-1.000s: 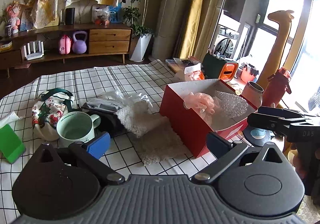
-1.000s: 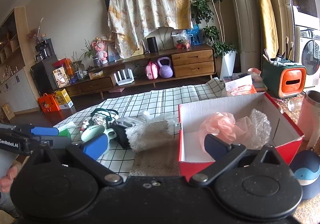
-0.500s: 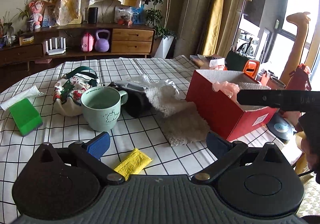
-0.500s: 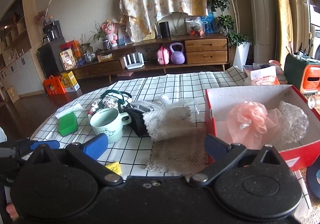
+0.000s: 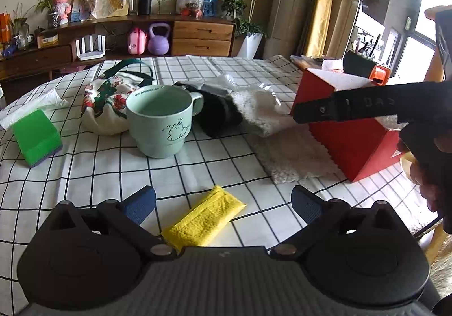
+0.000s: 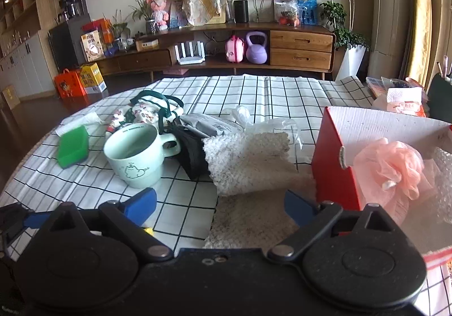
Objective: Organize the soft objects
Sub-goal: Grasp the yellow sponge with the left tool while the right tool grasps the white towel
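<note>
The red box is partly hidden behind the right tool; its contents are unseen there.

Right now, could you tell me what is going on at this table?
A person with two handheld grippers is sorting soft things into the red box, where a pink pouf already lies. Both grippers are open and hold nothing. The left gripper hovers over the yellow cloth on the checked tablecloth; the right gripper hangs above the fluffy mat beside the box.

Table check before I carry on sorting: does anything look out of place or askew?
The fluffy white cloth lies rumpled, one end draped up over the black bag. The mint mug, a hard thing among soft ones, stands upright. Nothing looks spilled or damaged.
</note>
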`<state>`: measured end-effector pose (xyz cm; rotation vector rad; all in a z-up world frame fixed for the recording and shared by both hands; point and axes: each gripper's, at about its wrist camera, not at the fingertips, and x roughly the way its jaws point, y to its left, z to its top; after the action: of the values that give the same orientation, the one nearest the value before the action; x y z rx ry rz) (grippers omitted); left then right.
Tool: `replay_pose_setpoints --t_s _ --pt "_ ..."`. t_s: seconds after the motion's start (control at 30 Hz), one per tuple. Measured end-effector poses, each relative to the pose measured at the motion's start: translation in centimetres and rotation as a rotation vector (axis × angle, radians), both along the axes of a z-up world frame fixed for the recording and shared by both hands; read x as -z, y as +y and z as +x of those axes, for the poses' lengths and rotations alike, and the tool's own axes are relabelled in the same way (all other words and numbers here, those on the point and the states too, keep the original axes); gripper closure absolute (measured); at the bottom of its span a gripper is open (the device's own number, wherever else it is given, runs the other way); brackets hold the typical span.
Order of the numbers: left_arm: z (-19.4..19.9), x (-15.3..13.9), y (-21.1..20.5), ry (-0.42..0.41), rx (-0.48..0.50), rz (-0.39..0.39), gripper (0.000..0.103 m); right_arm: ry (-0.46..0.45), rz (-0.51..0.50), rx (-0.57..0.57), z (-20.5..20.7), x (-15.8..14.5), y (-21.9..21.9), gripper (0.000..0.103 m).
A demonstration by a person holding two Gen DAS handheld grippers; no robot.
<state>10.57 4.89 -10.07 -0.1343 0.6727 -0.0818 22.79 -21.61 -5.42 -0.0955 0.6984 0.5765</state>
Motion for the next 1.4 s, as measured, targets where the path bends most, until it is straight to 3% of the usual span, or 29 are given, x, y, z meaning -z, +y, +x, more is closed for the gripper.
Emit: replay_pose_setpoints --t_s 0.5,0.77,0.97,1.13,1.27,1.33,1.4 --pt "2.9 4.2 0.7 0.119 -0.034 0.026 0.001 0.057 -0.135 0.041 6.3 4.7 4.0 0.018" --pt "3.4 5.1 0.4 0.133 -0.014 0.06 0.016 0.077 -0.193 0.035 7.6 6.6 5.1 0.023" --pt "3.5 5.4 -0.2 0.129 -0.01 0.104 0.028 0.081 -0.197 0.057 7.8 7.2 4.7 0.039" --pt "3.4 5.3 -0.4 0.116 -0.007 0.121 0.051 0.071 -0.202 0.063 7.5 7.3 4.4 0.055" --pt "3.3 5.2 -0.7 0.109 0.003 0.136 0.054 0.064 -0.197 0.076 7.4 7.1 4.0 0.074" --pt "3.3 5.1 -0.7 0.109 0.0 0.132 0.056 0.066 -0.188 0.089 7.4 6.9 3.6 0.092" --pt "3.3 5.1 -0.6 0.11 -0.009 0.122 0.056 0.06 -0.173 0.096 7.1 6.6 3.1 0.094"
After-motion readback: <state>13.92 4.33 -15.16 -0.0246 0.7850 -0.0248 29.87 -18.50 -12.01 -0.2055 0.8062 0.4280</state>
